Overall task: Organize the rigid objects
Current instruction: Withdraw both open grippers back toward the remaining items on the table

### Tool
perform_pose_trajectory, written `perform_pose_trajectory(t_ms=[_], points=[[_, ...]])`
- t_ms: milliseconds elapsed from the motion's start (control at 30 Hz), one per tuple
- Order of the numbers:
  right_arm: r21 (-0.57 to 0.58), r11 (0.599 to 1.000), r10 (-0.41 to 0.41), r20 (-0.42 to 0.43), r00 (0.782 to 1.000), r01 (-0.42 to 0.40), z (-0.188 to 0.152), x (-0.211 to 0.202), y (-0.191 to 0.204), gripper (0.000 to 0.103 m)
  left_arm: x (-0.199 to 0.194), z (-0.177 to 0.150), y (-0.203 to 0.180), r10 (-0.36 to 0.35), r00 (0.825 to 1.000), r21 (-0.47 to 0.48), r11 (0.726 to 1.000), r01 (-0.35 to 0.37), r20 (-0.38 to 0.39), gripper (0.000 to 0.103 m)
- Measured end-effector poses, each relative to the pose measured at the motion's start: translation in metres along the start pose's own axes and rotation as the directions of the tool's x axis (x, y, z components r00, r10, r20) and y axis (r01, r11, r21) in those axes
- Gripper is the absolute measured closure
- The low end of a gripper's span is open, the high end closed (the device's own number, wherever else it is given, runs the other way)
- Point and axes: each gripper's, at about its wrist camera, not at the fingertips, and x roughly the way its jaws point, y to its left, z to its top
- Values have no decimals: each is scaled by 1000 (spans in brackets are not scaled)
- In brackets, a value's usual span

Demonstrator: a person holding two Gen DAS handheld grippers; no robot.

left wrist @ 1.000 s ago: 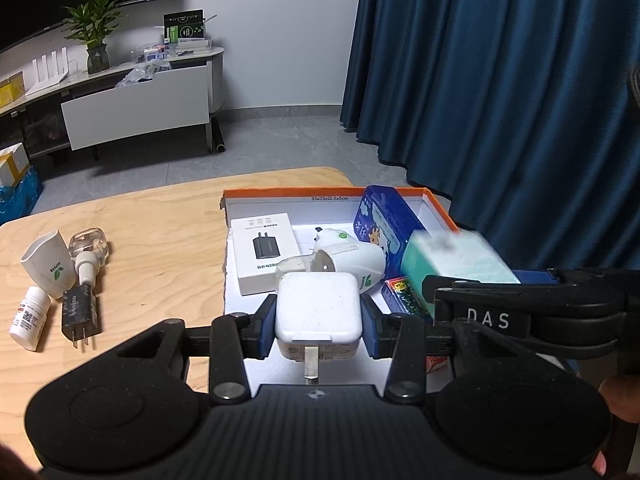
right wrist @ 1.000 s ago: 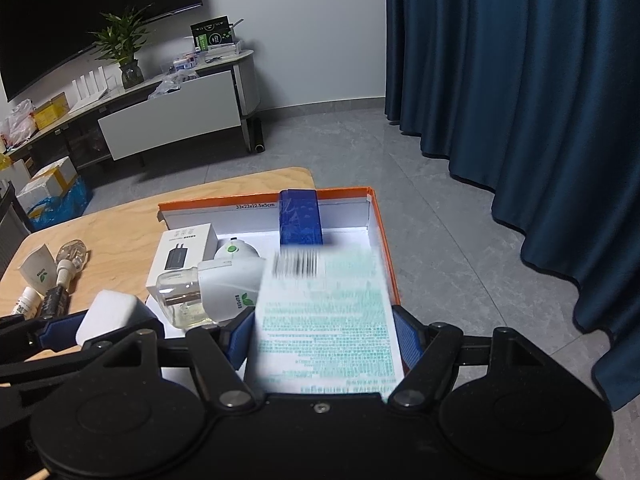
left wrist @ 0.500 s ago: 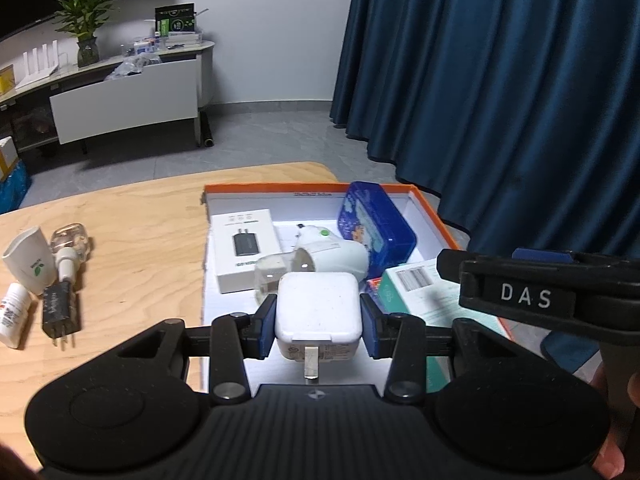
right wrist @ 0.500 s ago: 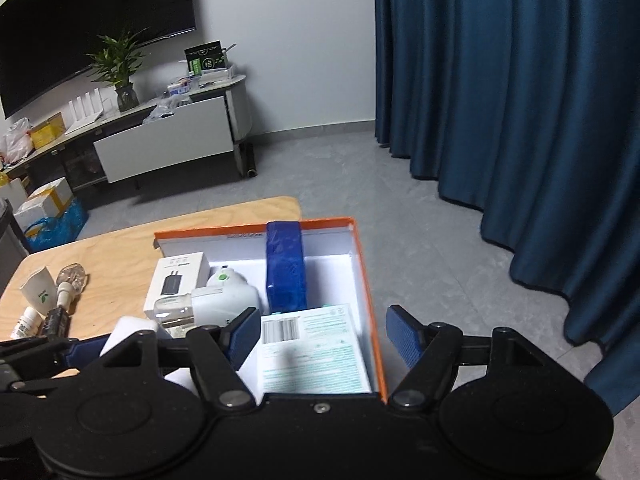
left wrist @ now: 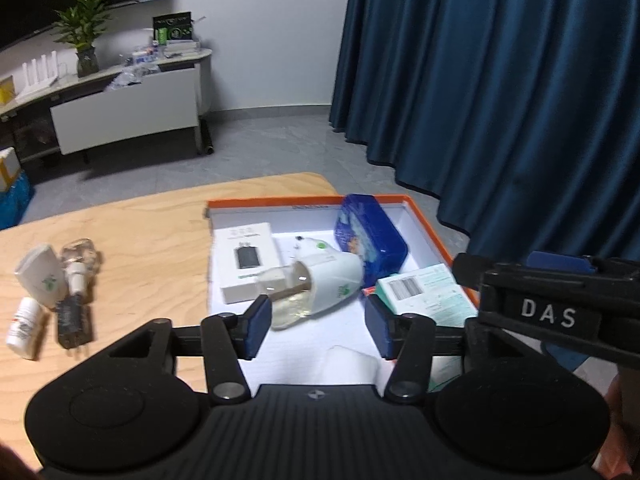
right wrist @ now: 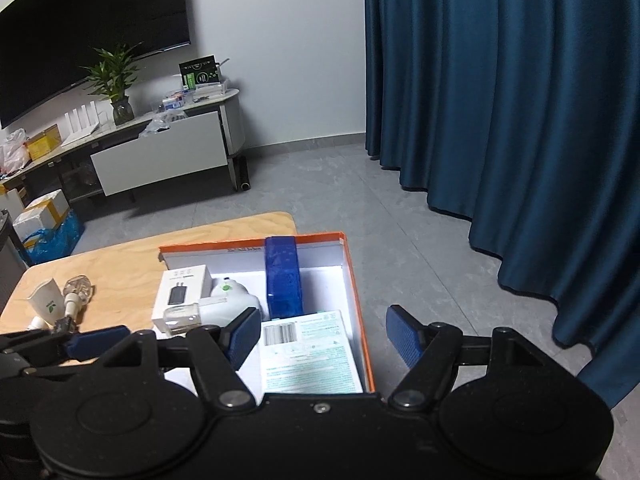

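My left gripper (left wrist: 316, 320) hovers over the near end of the orange-rimmed box (left wrist: 434, 222). Its jaws are opening, and no pad touches anything. The white charger (left wrist: 352, 364) shows as a pale blur just below the jaws, on the box's white floor. My right gripper (right wrist: 324, 336) stands open above the teal-and-white carton (right wrist: 308, 356), which lies flat against the box's right wall. Also inside are a blue tin (left wrist: 372, 236), a white plug-in device with a clear bottle (left wrist: 320, 280) and a white adapter carton (left wrist: 248, 260).
On the wooden table (left wrist: 152, 232) left of the box lie a white cap (left wrist: 42, 280), a clear bottle (left wrist: 80, 264), a black plug (left wrist: 72, 320) and a small white bottle (left wrist: 24, 332). A blue curtain (right wrist: 520, 120) hangs on the right, past the table's edge.
The left jaws have spread and let the white charger go; it has dropped into the box. The right gripper released the teal carton into the box and rose a little.
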Motion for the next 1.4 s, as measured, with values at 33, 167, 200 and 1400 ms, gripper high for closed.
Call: perform_pose_trajectory(t_ms=[33,167,200,1400], points=[[1,1000,4,4,1000,-4,0,-2,2,19,-3,0,3,9,1000,1,1000,-9,3,45],[8,1000,21,14,1000,-22,0,-9,10,18,-13,1,14,38,999,-6,999,-38,10,39],[7,1000,23,16,1000,-23,1,-10,13,18,-15,0,17,47,999,-7,999,-47,13,37],[-132,973,182,-71,981,-190,-26,-12,142,17,-68,-21,134,238,971,-157,959,-234,9,33]])
